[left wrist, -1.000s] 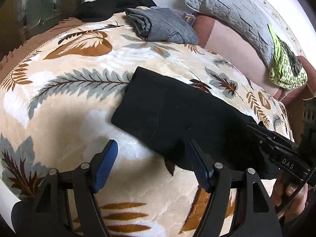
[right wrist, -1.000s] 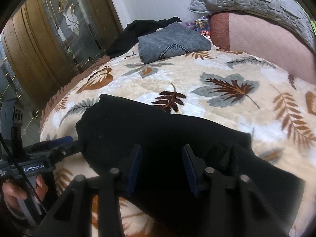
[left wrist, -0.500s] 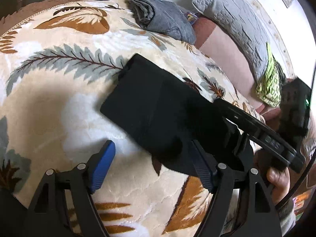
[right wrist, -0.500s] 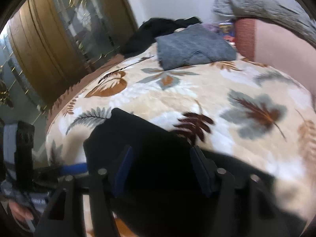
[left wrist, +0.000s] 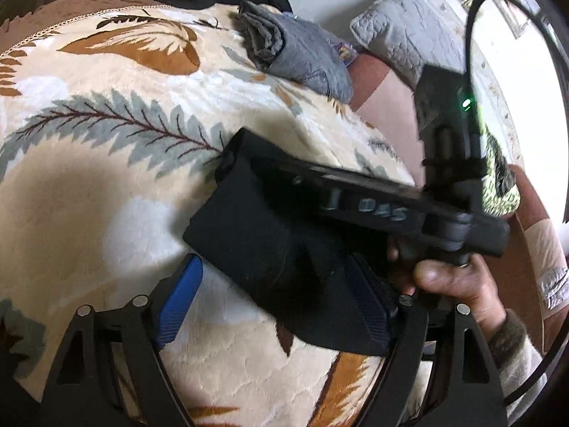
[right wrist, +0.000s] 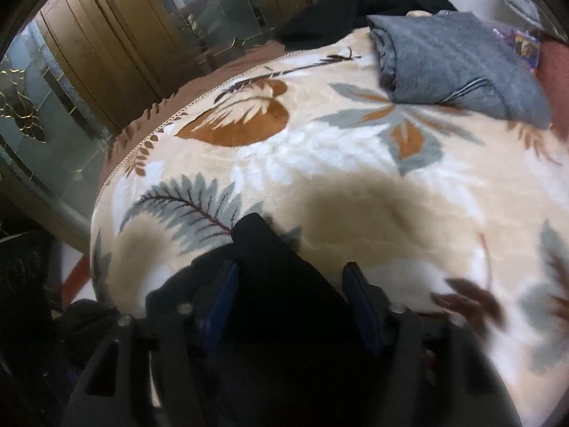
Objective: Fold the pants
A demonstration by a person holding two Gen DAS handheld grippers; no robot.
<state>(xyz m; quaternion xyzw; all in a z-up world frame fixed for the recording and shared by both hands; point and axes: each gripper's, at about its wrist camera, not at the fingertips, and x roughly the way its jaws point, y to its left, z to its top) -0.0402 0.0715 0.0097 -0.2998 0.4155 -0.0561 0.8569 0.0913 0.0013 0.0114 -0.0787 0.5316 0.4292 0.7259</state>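
The black pants (left wrist: 270, 249) lie folded into a narrow dark block on the leaf-patterned blanket (left wrist: 106, 185). My left gripper (left wrist: 274, 306) is open, its near corner of the pants lying between the blue pads (left wrist: 177, 302). The right gripper, held by a hand (left wrist: 448, 281), reaches over the pants from the right in the left wrist view. In the right wrist view the right gripper (right wrist: 291, 299) is open, with the black pants (right wrist: 277, 284) between and under its fingers.
Folded grey pants (right wrist: 458, 67) lie at the far end of the blanket, with a black garment pile (right wrist: 355, 3) behind. A grey quilted pillow (left wrist: 402, 42) leans against the headboard. Wooden glass-panelled doors (right wrist: 106, 71) stand to the left of the bed's edge.
The right gripper has swept leftward over the pants and opened wider. The pants now look shorter and more bunched. The left gripper has stayed open at the near corner.
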